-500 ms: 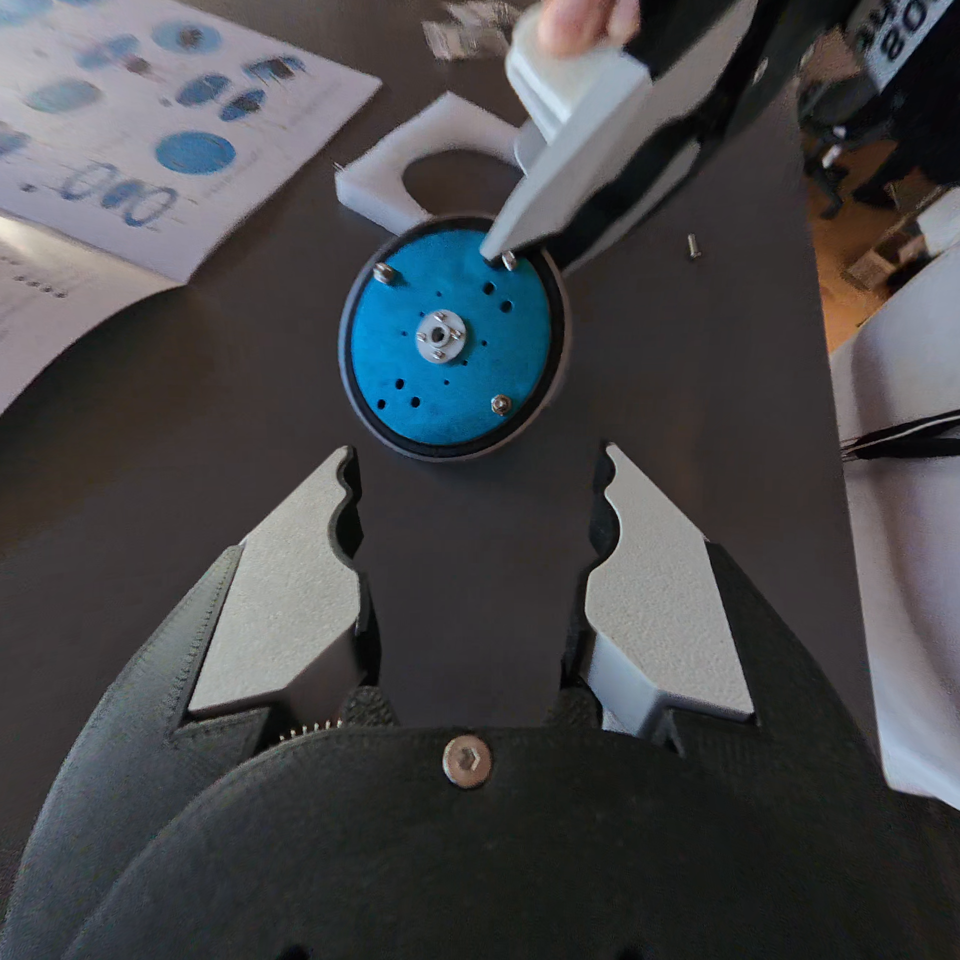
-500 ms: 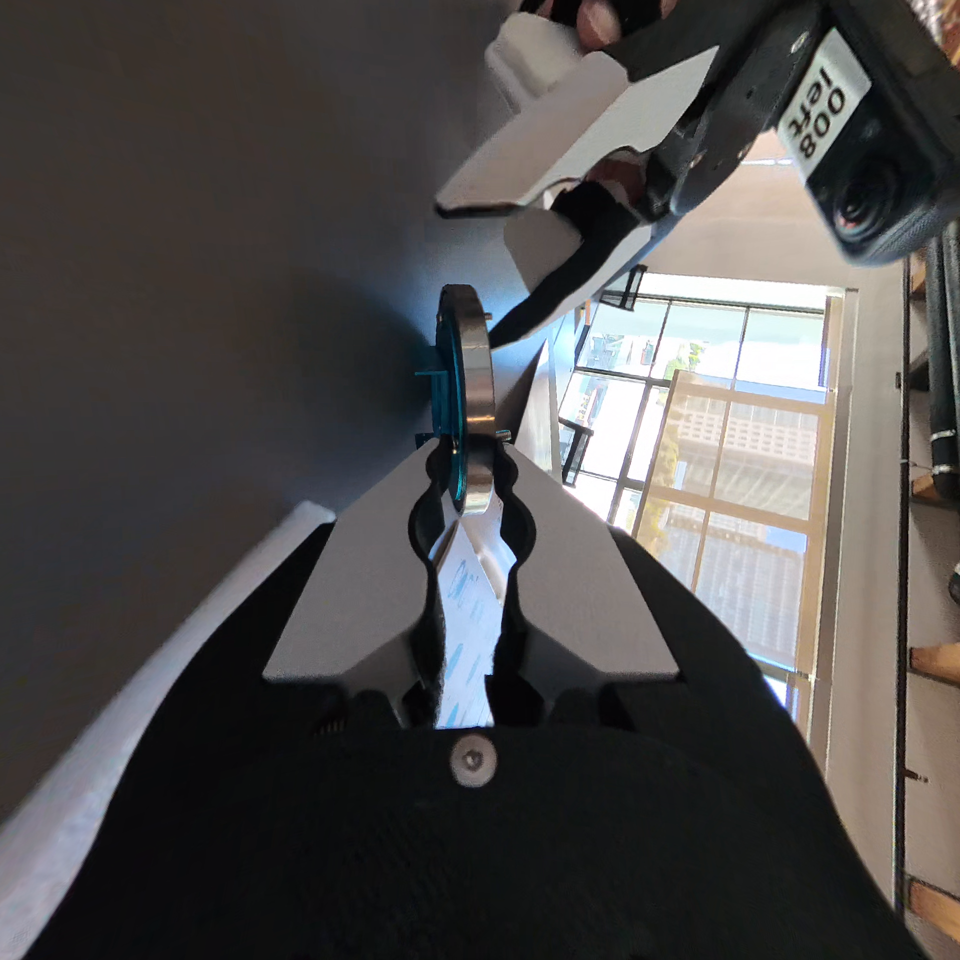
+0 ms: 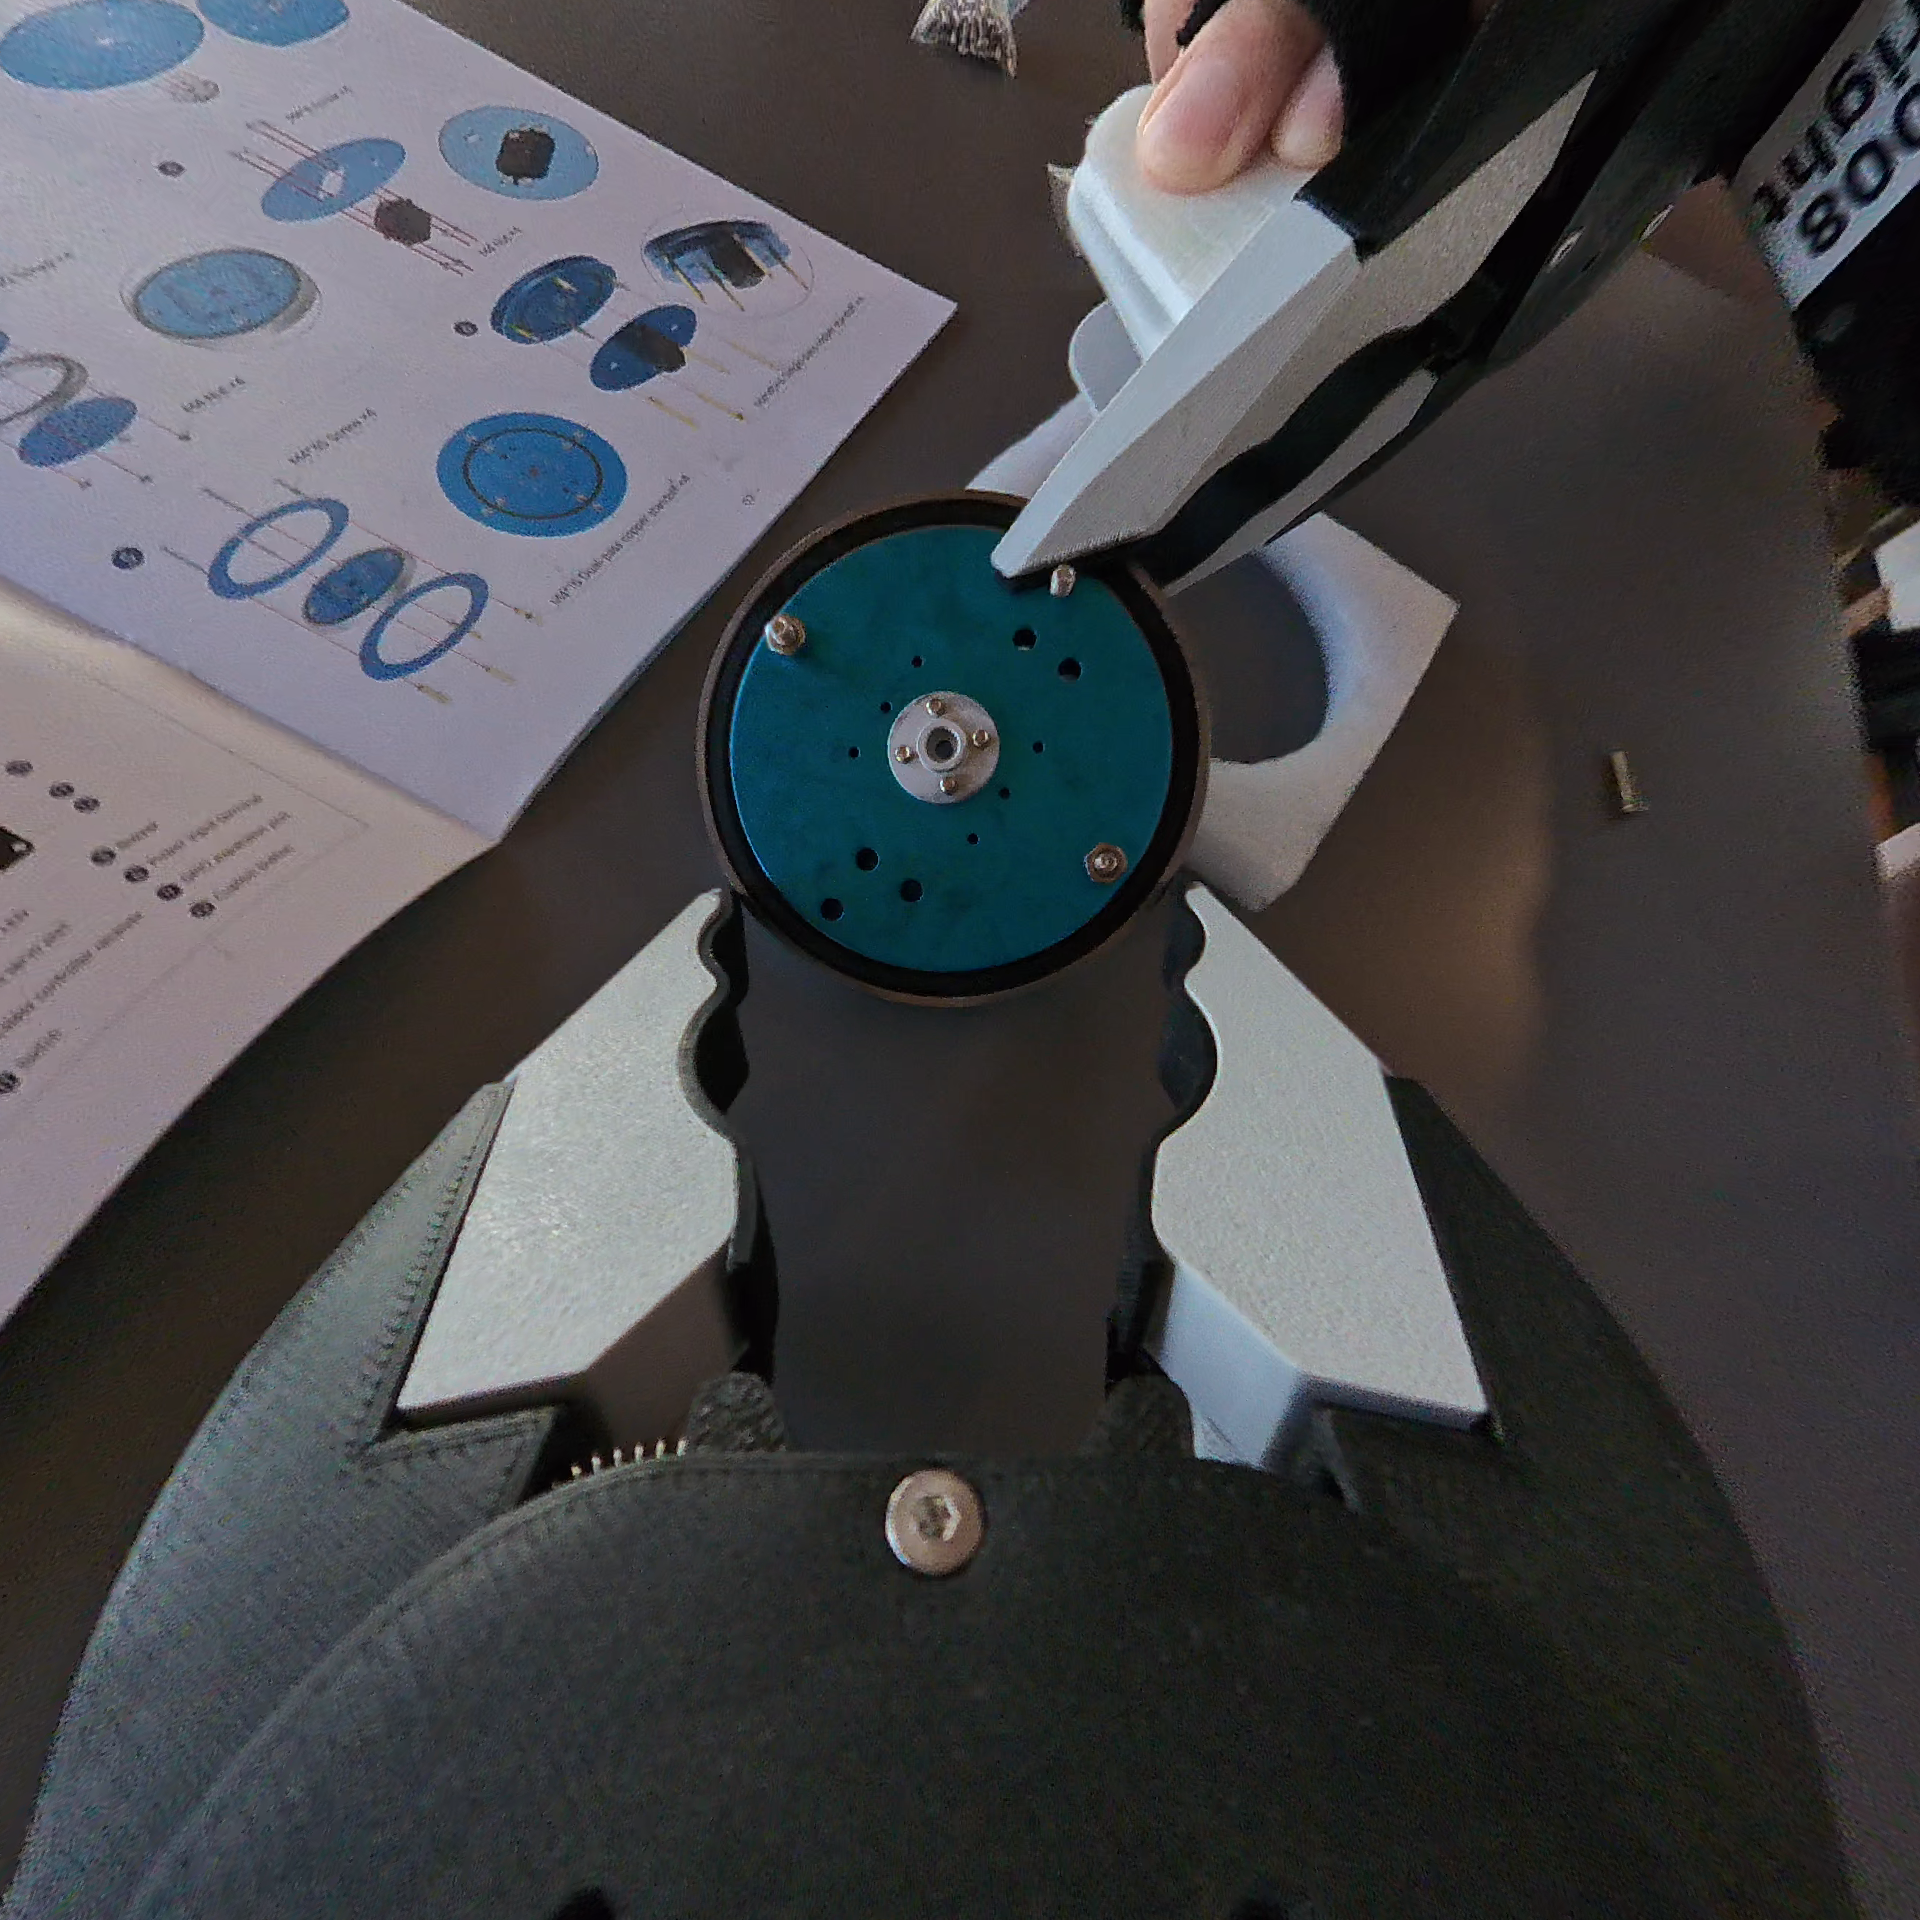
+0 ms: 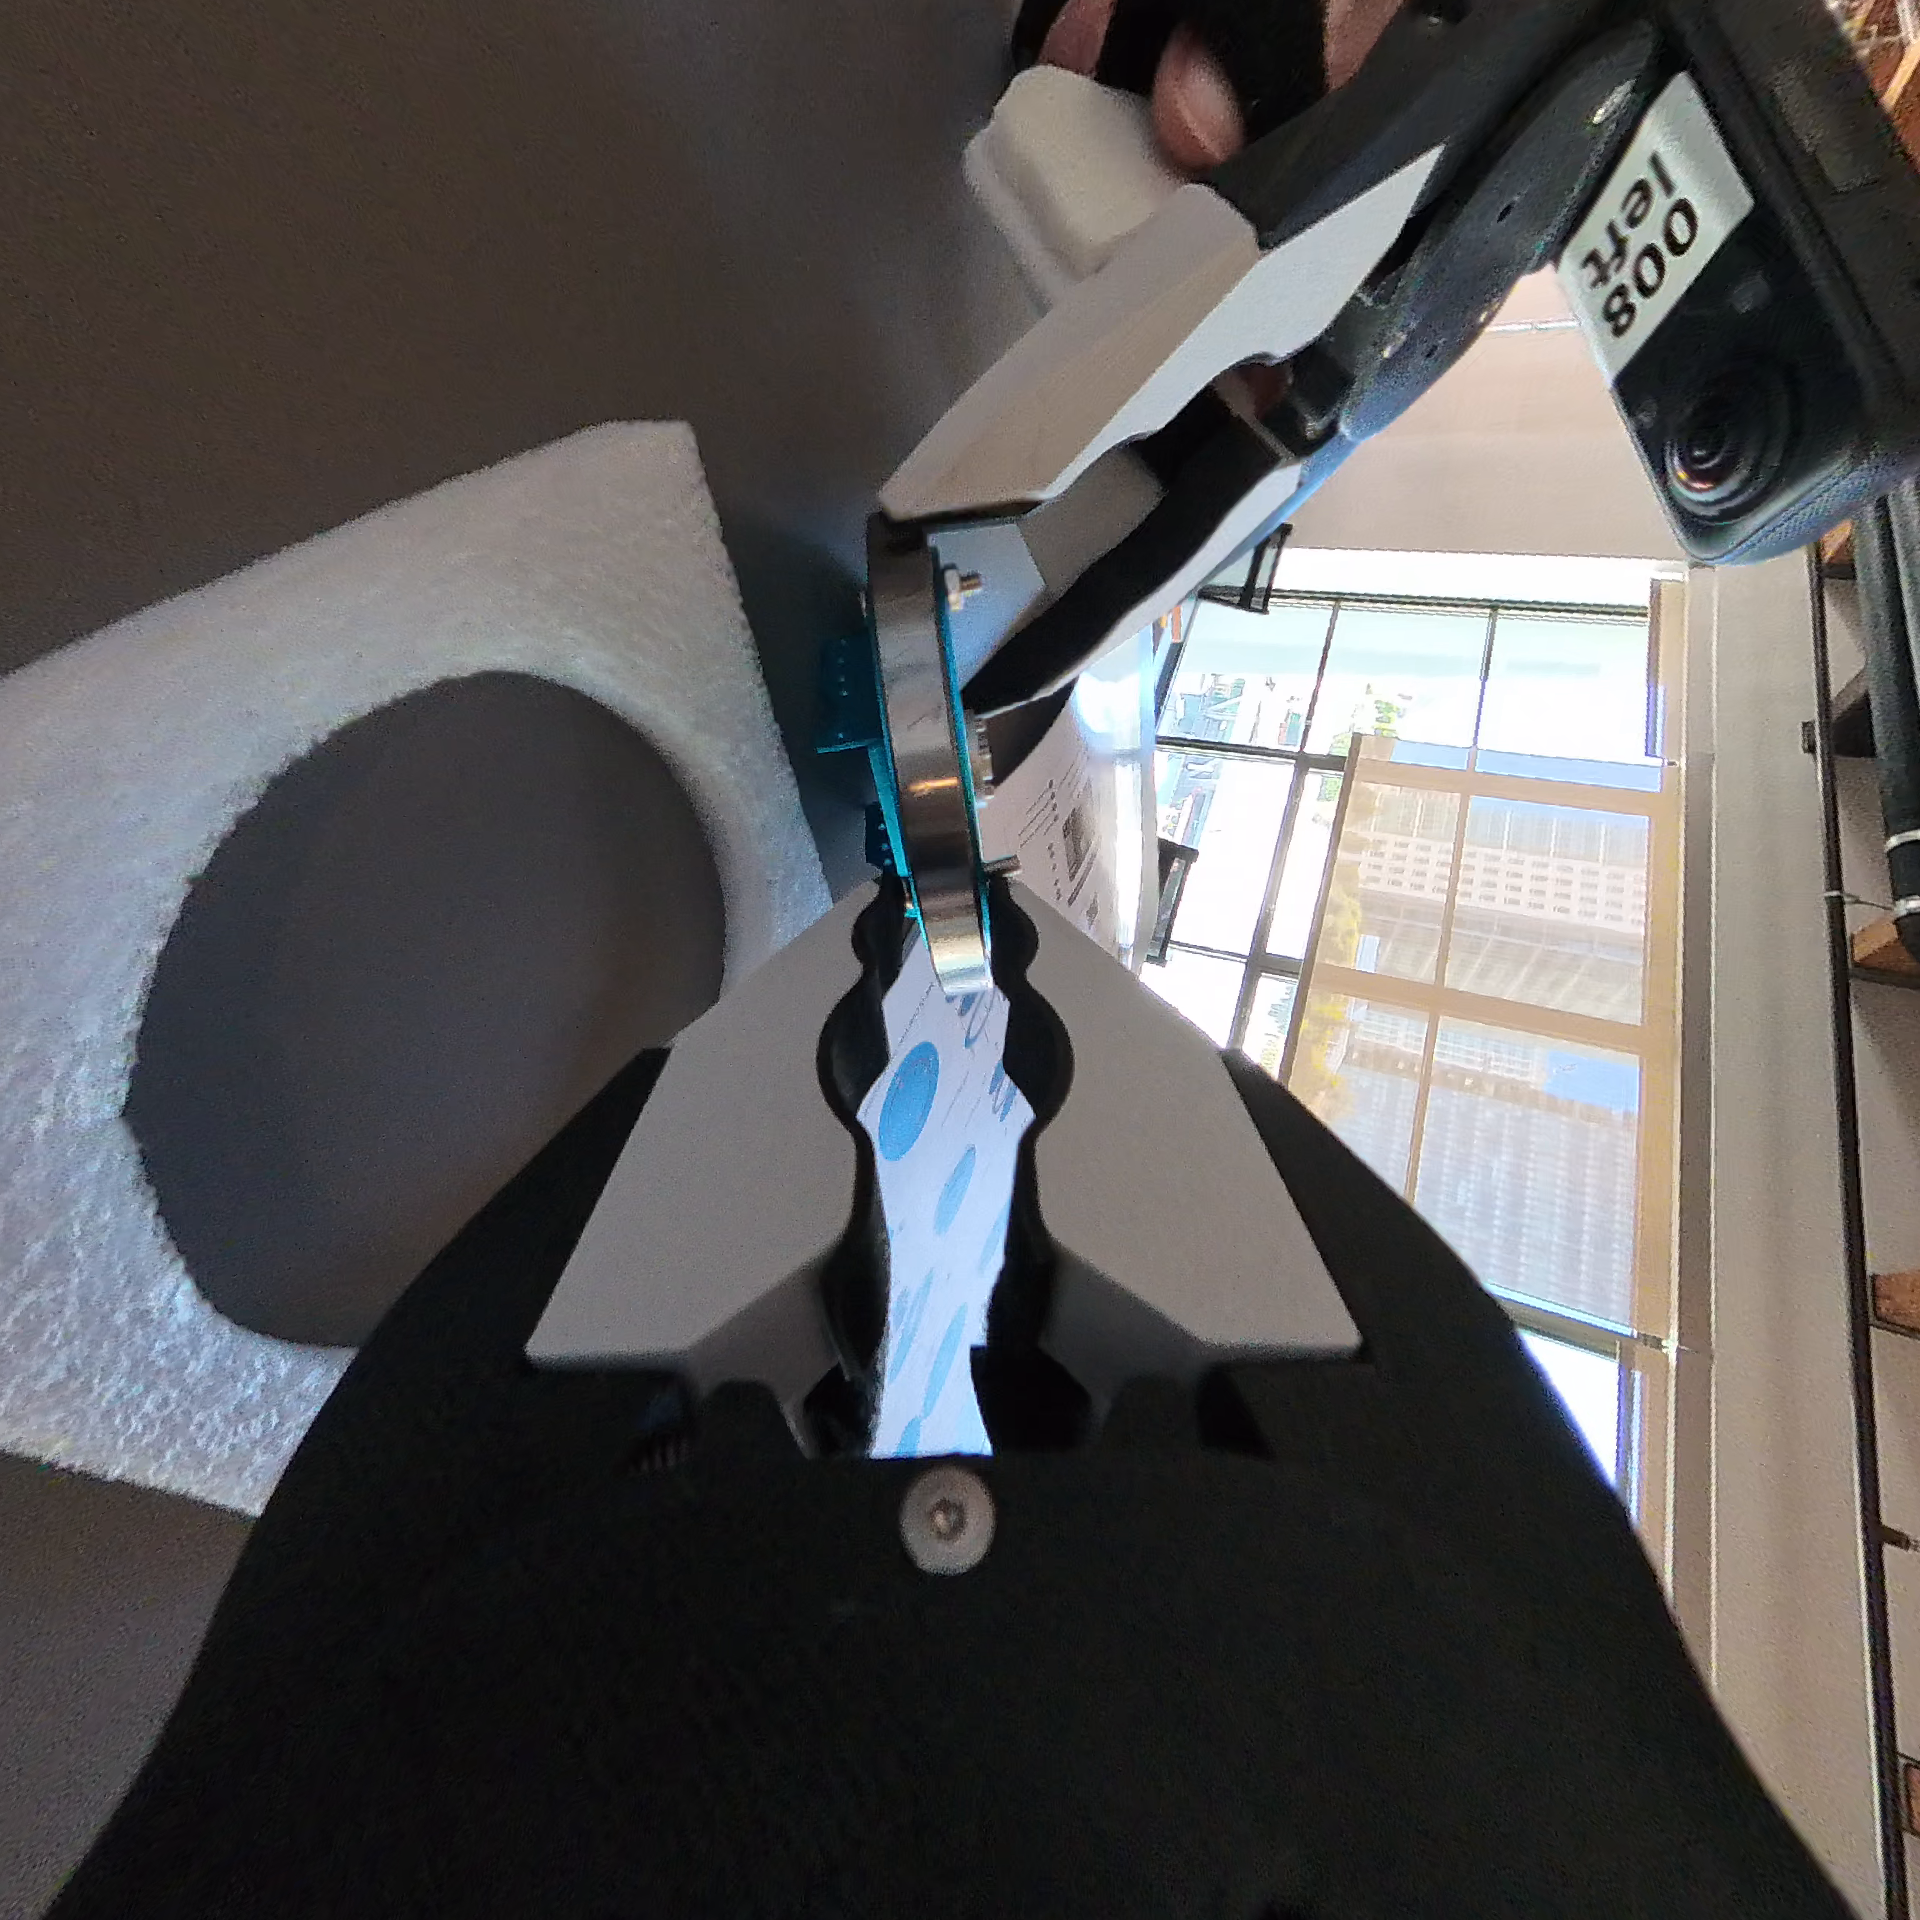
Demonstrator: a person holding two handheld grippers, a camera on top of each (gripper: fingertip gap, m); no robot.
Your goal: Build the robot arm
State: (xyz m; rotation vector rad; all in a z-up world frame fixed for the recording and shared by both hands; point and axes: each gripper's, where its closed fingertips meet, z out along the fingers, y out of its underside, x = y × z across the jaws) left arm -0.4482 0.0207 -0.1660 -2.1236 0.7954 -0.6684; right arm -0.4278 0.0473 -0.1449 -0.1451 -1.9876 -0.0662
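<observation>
Since the earlier frame the left gripper (image 3: 956, 899) has closed in on the blue disc (image 3: 951, 748); its spread, unclenched fingers now flank one edge of the rim. The disc lies flat over the dark table (image 3: 1558, 1143), partly over a white foam block (image 3: 1351, 644), with its opposite edge pinched by the right gripper (image 4: 951, 935); a printed sheet (image 3: 416, 364) lies beside it and a loose screw (image 3: 1626, 795) well apart. Risk: the pinch holds only a narrow strip of rim, so a nudge from a left finger could twist the disc free.
</observation>
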